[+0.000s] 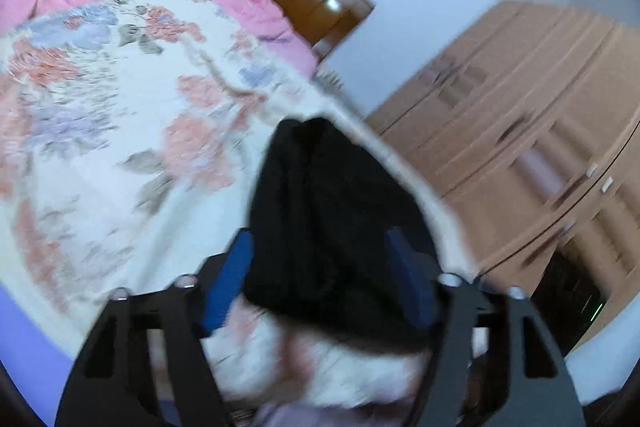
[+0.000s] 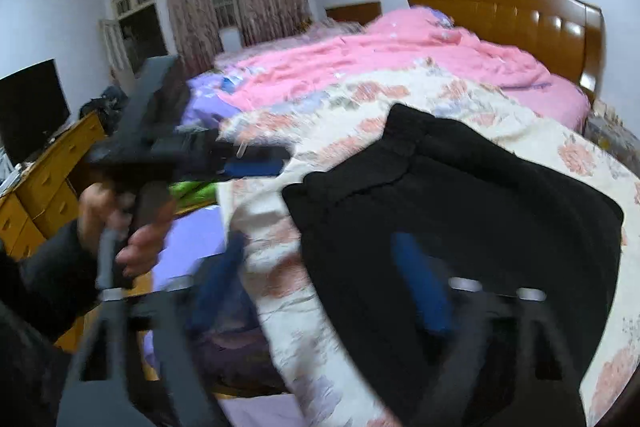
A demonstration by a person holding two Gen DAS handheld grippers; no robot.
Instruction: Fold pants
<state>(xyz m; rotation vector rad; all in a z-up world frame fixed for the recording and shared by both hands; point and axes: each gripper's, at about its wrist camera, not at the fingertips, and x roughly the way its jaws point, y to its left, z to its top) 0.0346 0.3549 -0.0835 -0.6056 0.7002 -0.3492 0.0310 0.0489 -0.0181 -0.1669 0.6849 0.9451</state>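
Observation:
The black pants (image 2: pixel 460 211) lie folded in a compact stack on the floral blanket (image 2: pixel 328 259) near the bed's near edge. In the left wrist view the pants (image 1: pixel 328 227) lie between and over my blue-padded fingers (image 1: pixel 232 275). The left gripper (image 1: pixel 320 267) is open and holds nothing. My right gripper (image 2: pixel 320 287) is open; its right finger (image 2: pixel 424 283) rests over the pants and its left finger (image 2: pixel 216 279) is off the bed's edge. The left gripper also shows in the right wrist view (image 2: pixel 256 163), held by a hand at the left, apart from the pants.
A pink quilt (image 2: pixel 380 59) covers the far half of the bed, with a brown headboard (image 2: pixel 508 15) behind. A wooden wardrobe (image 1: pixel 540 147) stands to the right. A yellow dresser (image 2: pixel 52 179) with a TV (image 2: pixel 32 107) is left of the bed. Both views are motion-blurred.

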